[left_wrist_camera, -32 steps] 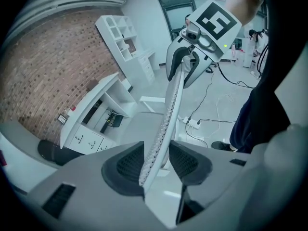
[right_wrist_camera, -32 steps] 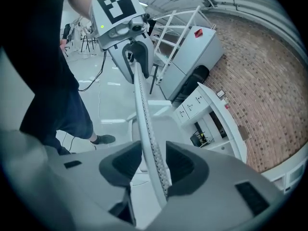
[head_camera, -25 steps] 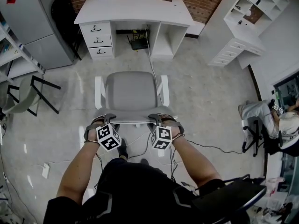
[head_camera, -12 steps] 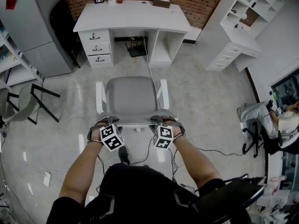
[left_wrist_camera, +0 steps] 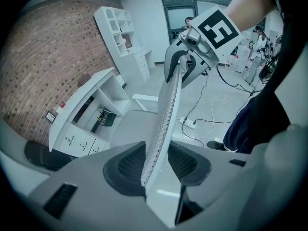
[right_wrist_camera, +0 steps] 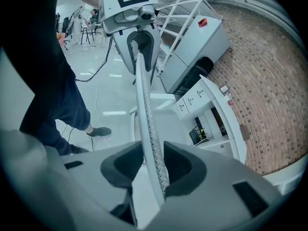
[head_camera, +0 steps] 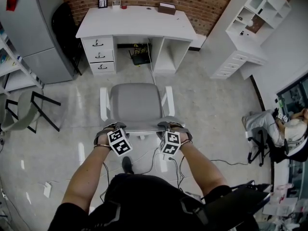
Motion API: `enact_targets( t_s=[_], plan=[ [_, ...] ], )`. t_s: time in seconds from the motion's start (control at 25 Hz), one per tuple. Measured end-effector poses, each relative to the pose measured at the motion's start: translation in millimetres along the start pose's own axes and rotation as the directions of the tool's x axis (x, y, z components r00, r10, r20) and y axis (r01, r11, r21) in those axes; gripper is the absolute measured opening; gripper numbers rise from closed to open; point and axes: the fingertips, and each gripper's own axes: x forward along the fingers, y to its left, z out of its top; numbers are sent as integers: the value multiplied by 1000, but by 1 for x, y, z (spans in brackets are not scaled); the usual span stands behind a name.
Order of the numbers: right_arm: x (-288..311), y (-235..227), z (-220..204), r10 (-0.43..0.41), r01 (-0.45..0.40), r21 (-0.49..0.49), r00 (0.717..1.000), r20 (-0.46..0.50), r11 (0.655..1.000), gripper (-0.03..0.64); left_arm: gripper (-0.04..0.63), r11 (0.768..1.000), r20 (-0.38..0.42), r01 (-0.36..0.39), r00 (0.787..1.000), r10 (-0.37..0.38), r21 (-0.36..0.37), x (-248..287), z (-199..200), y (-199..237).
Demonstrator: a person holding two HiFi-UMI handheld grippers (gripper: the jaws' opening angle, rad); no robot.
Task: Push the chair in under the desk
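The chair stands on the pale floor squarely in front of the white tabletop and well apart from it, with its seat toward the knee gap and its backrest on the far side from the tabletop. Both claws grip the backrest's top rim. The left claw has just been closing a little, and the mesh-and-plastic edge fills the space between its pads. The right claw, partly open, is pinched on the same rim further along. The frame looks light and stiff, though the mesh should give, so the hard rim is the sensible hold. Pushed from so high, the chair might tip toward the tabletop or swing off line, and even pressure from both sides should steer it. A cable trailing out from under the tabletop could catch beneath it.
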Motion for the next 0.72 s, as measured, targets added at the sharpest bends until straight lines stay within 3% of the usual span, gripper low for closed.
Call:
enact_targets(
  t_s=[0.72],
  plan=[
    [29, -41, 13, -17, 19, 24, 998, -62, 1000, 138, 147, 998, -16, 63, 998, -63, 6, 11, -3, 49]
  ],
)
